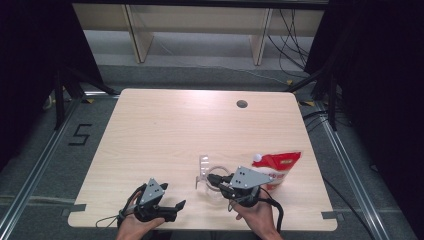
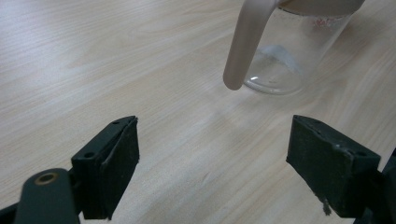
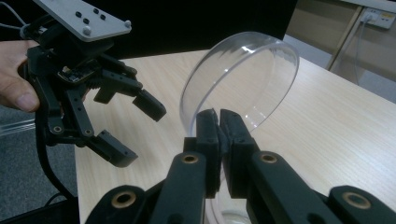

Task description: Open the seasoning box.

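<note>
- Right gripper [image 3: 219, 122] jaws pinched tight on rim of clear jug [image 3: 243, 88], holding it steady near front edge of table [image 1: 165, 130].
- Left gripper [image 2: 212, 154] wide open, empty, aimed at jug handle [image 2: 243, 46].
- Red refill pouch [image 1: 278, 167] just beside jug, untouched.
- Step looks like bracing jug; next likely left closing on handle.

Left hand-held gripper [image 1: 172, 206] rests low, jaws wide apart — right hand-held gripper [image 3: 219, 122] is clamped shut.

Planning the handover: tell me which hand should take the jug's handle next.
Left. The left gripper has open, empty jaws facing the handle of the clear jug; the right gripper is shut on the jug's rim.
</note>
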Available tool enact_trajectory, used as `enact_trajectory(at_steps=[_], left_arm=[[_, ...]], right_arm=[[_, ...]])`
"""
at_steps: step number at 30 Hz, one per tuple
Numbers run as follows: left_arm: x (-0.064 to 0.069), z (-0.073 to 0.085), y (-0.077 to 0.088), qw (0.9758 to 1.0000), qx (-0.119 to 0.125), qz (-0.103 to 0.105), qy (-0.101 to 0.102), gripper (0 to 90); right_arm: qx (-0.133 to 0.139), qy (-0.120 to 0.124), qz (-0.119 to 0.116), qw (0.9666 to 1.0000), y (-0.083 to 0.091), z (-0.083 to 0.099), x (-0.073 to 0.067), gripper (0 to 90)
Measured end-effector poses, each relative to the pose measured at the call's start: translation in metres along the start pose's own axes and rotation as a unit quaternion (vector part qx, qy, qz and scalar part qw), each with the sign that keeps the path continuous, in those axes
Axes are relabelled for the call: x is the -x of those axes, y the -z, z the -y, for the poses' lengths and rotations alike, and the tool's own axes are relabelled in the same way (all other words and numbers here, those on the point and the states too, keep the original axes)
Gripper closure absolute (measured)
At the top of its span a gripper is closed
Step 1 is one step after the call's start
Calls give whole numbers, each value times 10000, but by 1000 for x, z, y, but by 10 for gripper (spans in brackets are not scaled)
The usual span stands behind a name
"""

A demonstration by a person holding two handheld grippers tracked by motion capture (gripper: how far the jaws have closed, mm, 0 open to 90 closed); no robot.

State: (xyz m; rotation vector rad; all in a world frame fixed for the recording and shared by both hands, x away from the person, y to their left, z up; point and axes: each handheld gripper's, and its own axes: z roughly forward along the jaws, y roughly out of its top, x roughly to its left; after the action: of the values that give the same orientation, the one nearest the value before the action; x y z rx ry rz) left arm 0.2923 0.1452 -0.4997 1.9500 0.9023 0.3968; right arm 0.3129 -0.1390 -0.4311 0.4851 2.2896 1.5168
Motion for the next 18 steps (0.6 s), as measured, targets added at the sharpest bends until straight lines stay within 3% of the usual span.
enact_trajectory(at_steps=[2,7,11,16,18], left_arm=[[0,0,0,10000,8,-29,87,164],[-2,0,1,10000,6,-15,-25,164],[-1,0,0,10000,22,-52,62,164],[-2,0,0,10000,-25,-75,-31,164],[-2,1,-1,10000,-1,-47,81,165]], right_arm=[[32,-40,-11,10000,-3,0,-2,865],[0,-54,-99,9999,-6,0,-4,860],[-26,-14,-128,9999,-9,-2,-5,847],[41,-46,-160,9999,-5,-2,-4,777],[79,-134,-164,9997,-4,0,-4,754]])
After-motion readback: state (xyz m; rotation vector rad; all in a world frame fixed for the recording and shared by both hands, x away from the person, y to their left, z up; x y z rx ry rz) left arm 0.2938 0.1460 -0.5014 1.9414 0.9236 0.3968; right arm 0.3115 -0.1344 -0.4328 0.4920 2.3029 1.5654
